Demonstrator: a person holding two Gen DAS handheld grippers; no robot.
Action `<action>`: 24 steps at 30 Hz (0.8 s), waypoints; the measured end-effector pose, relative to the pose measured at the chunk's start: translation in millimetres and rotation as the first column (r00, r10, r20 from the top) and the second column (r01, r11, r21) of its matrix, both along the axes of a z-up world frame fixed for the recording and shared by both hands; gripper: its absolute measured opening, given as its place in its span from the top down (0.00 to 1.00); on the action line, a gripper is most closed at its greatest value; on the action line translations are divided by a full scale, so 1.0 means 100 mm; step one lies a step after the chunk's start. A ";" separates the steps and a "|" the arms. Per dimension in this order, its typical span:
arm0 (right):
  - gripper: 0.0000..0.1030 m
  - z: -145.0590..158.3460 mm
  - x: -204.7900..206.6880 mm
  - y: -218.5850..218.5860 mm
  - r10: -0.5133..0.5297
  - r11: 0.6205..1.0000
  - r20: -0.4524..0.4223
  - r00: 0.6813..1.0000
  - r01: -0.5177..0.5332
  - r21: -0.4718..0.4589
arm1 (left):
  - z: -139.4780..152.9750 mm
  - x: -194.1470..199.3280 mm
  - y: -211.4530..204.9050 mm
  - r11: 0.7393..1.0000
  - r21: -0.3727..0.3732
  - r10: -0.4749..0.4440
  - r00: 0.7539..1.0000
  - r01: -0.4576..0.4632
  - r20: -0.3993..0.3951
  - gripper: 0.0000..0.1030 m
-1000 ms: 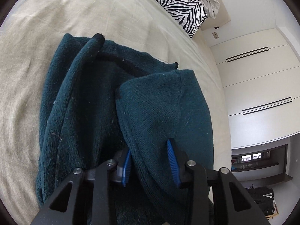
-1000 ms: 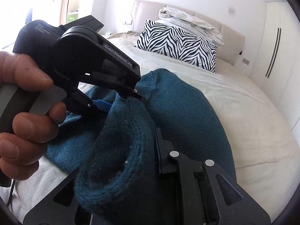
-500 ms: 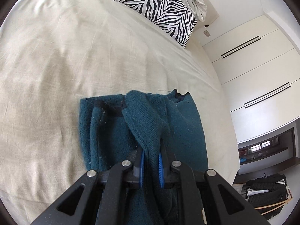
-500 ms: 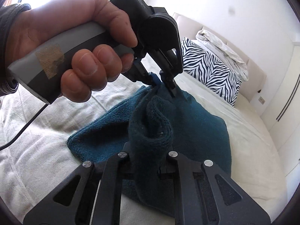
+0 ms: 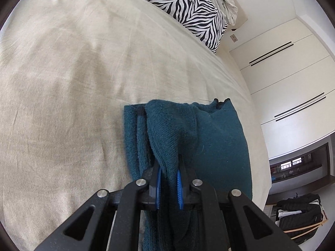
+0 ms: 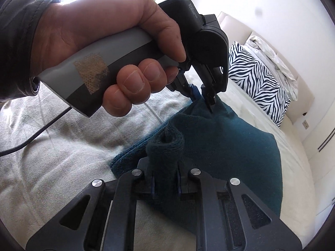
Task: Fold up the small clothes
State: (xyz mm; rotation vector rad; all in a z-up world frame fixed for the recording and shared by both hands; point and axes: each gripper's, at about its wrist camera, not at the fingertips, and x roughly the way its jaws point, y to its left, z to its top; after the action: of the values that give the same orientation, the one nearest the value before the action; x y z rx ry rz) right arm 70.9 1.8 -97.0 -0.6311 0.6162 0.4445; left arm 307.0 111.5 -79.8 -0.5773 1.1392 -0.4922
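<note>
Teal knit sweater (image 5: 219, 146) lies on the beige bed (image 5: 73, 73), on the near right part of it in the left wrist view. One part of the sweater is bunched up and lifted off the bed.

The left gripper (image 5: 168, 185) has its blue fingers (image 5: 158, 186) squeezed almost closed on a thick fold of the sweater. The fold runs up between them and hangs over the flat part.

The right gripper (image 6: 165, 185) is also nearly closed, and a rolled-up lump of the same sweater sits pinched between its fingers (image 6: 180, 183).

In the right wrist view, the person's left hand (image 6: 100, 50) wraps around the gray handle of the left gripper. That gripper's tips bite the sweater at its far top edge, just past the lump that the right one holds.

A zebra pillow (image 5: 188, 6) stands at the far end of the bed, with crumpled white bedding (image 6: 276, 60) on top of it. White closet doors (image 5: 293, 79) are on the right.
</note>
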 end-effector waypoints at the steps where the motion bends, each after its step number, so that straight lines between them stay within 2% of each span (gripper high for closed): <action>1: 0.86 -0.01 0.02 -0.01 0.004 1.000 -0.012 1.000 -0.004 -0.001 | -0.02 -0.01 0.02 1.000 -0.003 0.001 1.000 -0.001 0.001 0.87; 5: 0.83 0.03 0.01 -0.01 0.017 0.999 -0.076 0.997 -0.014 0.028 | -0.07 -0.05 0.07 0.999 -0.031 0.009 1.000 -0.009 0.007 0.86; 9: 0.76 0.13 0.04 -0.12 0.026 0.991 -0.151 0.988 -0.006 0.132 | -0.05 -0.05 0.05 1.000 -0.026 0.009 1.000 -0.009 0.013 0.85; 13: 0.77 0.22 -0.04 -0.23 0.045 0.979 -0.214 0.976 0.000 0.206 | -0.02 -0.09 0.14 0.999 -0.041 0.024 1.000 -0.023 0.016 0.81; 14: 0.77 0.26 -0.05 -0.30 0.044 0.970 -0.235 0.971 0.014 0.241 | -0.01 -0.11 0.18 0.998 -0.046 0.035 0.999 -0.034 0.015 0.77; 15: 0.77 0.29 -0.03 -0.38 0.041 0.960 -0.262 0.964 0.034 0.278 | 0.01 -0.12 0.22 0.998 -0.034 0.053 0.999 -0.053 0.013 0.65; 16: 0.77 0.33 -0.03 -0.46 0.032 0.948 -0.285 0.958 0.061 0.311 | 0.04 -0.16 0.28 0.997 -0.010 0.077 0.997 -0.077 0.021 0.58; 17: 0.77 0.38 -0.03 -0.56 0.021 0.935 -0.302 0.953 0.088 0.343 | 0.09 -0.20 0.33 0.995 0.005 0.098 0.994 -0.098 0.042 0.54; 20: 0.77 0.58 -0.01 -0.97 -0.038 0.866 -0.343 0.938 0.202 0.457 | 0.31 -0.36 0.41 0.993 0.015 0.116 0.988 -0.118 0.104 0.54; 22: 0.77 0.72 -0.03 -1.32 -0.106 0.786 -0.363 0.926 0.301 0.539 | 0.49 -0.52 0.33 0.993 0.048 0.095 0.981 -0.104 0.167 0.54; 24: 0.77 0.78 0.08 -1.76 -0.227 0.706 -0.374 0.899 0.416 0.573 | 0.63 -0.72 0.11 0.994 0.096 0.024 0.976 -0.046 0.218 0.54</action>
State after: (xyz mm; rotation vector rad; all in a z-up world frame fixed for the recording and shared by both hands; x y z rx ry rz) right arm 79.2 -173.8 -18.6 0.2174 0.7709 0.3775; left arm 234.8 122.4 -16.6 -0.4439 0.9383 -0.4535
